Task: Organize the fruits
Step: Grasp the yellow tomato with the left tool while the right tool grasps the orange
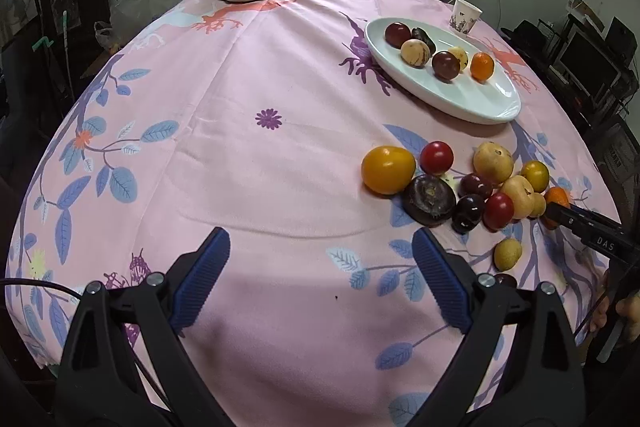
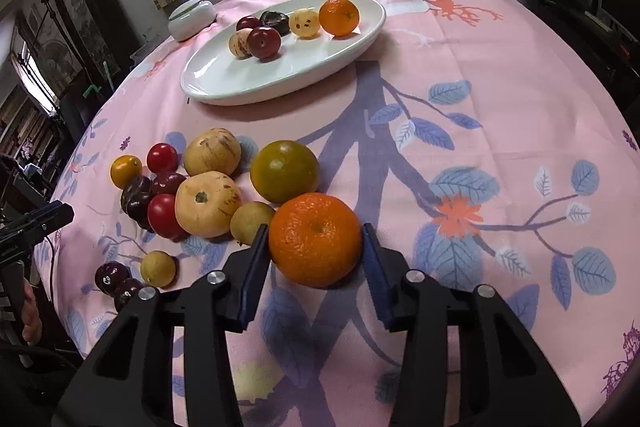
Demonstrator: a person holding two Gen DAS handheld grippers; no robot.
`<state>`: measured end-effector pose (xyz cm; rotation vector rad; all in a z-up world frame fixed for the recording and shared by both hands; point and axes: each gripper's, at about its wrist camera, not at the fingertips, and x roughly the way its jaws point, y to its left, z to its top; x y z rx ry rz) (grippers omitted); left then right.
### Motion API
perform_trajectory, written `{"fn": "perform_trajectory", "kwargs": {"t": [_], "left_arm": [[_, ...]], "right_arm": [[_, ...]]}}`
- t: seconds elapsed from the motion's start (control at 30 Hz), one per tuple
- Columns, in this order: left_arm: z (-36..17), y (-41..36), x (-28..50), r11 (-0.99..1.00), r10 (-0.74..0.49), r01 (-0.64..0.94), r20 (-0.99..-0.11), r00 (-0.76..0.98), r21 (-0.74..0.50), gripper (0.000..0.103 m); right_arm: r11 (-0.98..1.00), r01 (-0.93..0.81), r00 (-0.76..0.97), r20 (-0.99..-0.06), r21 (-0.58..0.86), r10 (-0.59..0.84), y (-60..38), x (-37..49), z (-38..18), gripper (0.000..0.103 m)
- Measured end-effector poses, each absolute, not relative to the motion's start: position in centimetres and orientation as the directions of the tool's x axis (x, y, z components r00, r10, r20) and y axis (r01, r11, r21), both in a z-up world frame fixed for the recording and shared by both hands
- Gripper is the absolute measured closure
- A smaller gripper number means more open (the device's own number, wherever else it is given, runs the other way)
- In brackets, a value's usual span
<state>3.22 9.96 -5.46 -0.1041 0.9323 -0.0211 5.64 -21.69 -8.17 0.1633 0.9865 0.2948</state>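
Pink floral tablecloth [image 2: 500,75] over a table, curtained window at the far wall. Item one: right gripper [image 2: 316,239], jaws closed in on the orange mandarin [image 2: 315,239], a blue pad flush against each flank, fruit resting on the cloth at the near right edge of the loose pile. Risk: the grip sits low and near on a round, dimpled skin, so the fruit may roll or squirt out on lifting; too hard a squeeze may bruise it. Item two, just left of the mandarin and touching the left pad: small tan fruit [image 2: 251,221], beside it a pale squat fruit [image 2: 207,203]; either may be nudged and set the pile rolling. Item three: green-yellow tomato [image 2: 285,171], just beyond the mandarin, liable to be knocked on the way up. Item four: white oval plate [image 2: 224,83], farther off, six fruits already clustered at its far end, including a second mandarin [image 2: 339,17]; a careless drop may scatter them. Item five: left gripper [image 1: 320,267], jaws wide apart and empty over bare cloth, well left of the pile.
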Motion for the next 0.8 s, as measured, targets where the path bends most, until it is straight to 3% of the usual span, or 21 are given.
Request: {"fn": "perform_trajectory", "kwargs": {"t": [0.33, 0.5, 0.6, 0.73, 0.8], "left_arm": [[-7.5, 7.1, 8.0, 1.000, -0.014, 0.018, -0.835, 0.550, -0.005, 0.009], [-9.1, 6.2, 10.4, 0.996, 0.080, -0.015, -0.837, 0.541, 0.086, 0.005], [-9.2, 6.1, 11.2, 0.999, 0.044, -0.015, -0.844, 0.535, 0.042, 0.009], [-9.7, 6.1, 12.8, 1.000, -0.017, -0.008, -0.854, 0.521, -0.025, 0.024], [-9.4, 5.3, 12.7, 1.000, -0.026, 0.024, -0.847, 0.530, -0.015, 0.043]], "right_arm": [[0.942, -0.158, 0.516, -0.789, 0.297, 0.335, -22.8, 2.4, -6.4, 0.058], [0.936, -0.154, 0.510, -0.786, 0.318, 0.351, -23.0, 1.9, -6.4, 0.058], [0.925, -0.171, 0.502, -0.778, 0.340, 0.378, -22.5, 1.8, -6.4, 0.058], [0.919, -0.177, 0.486, -0.780, 0.353, 0.394, -22.0, 1.9, -6.6, 0.058], [0.918, -0.176, 0.481, -0.782, 0.356, 0.395, -21.9, 1.8, -6.6, 0.058]]}}
